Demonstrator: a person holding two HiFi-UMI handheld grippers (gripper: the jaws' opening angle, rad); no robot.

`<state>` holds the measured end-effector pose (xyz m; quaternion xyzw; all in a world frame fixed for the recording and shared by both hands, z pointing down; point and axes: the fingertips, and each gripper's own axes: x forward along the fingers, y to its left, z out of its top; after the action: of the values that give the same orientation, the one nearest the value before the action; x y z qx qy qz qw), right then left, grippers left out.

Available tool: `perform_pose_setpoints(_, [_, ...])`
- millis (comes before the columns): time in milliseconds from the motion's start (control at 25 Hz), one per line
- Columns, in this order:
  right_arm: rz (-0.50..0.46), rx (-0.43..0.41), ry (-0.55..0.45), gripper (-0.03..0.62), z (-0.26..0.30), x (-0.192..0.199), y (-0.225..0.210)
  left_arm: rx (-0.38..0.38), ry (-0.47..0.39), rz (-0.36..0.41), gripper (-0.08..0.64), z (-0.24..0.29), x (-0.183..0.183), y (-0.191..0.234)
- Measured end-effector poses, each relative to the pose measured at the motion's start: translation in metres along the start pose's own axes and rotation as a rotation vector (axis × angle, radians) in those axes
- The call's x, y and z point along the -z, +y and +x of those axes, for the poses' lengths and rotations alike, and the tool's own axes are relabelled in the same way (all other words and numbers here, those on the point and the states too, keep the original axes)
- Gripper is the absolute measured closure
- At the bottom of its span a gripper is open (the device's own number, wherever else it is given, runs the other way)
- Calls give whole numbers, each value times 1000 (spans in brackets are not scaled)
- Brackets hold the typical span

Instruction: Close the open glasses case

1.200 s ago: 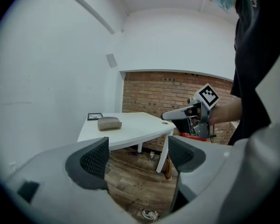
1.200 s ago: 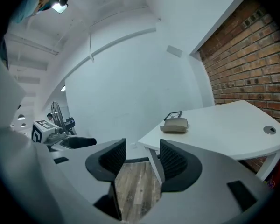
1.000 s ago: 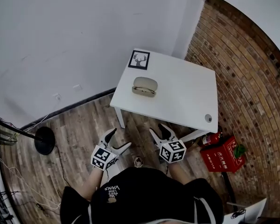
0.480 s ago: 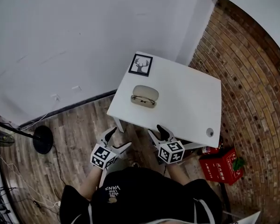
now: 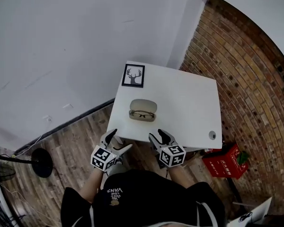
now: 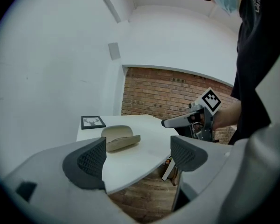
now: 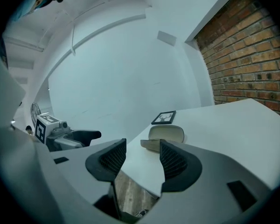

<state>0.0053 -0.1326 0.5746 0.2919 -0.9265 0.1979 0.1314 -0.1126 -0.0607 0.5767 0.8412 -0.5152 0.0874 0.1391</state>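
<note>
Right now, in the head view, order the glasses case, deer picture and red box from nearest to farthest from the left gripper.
1. glasses case, just ahead of the left gripper.
2. deer picture, farther back, at left.
3. red box, on the floor, far right.

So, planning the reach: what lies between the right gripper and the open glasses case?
Only bare white table, in the head view, from right gripper to glasses case.

A white table stands on wood floor where white wall meets brick wall
</note>
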Motion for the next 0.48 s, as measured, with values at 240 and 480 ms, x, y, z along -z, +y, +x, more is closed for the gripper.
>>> perform_pose_setpoints(240, [52, 107, -32, 385, 29, -16, -2, 123, 28, 32, 123, 19, -16, 44])
perform_pose_setpoints(480, [109, 210, -63, 385, 46, -17, -4, 227, 64, 82, 117, 34, -22, 79])
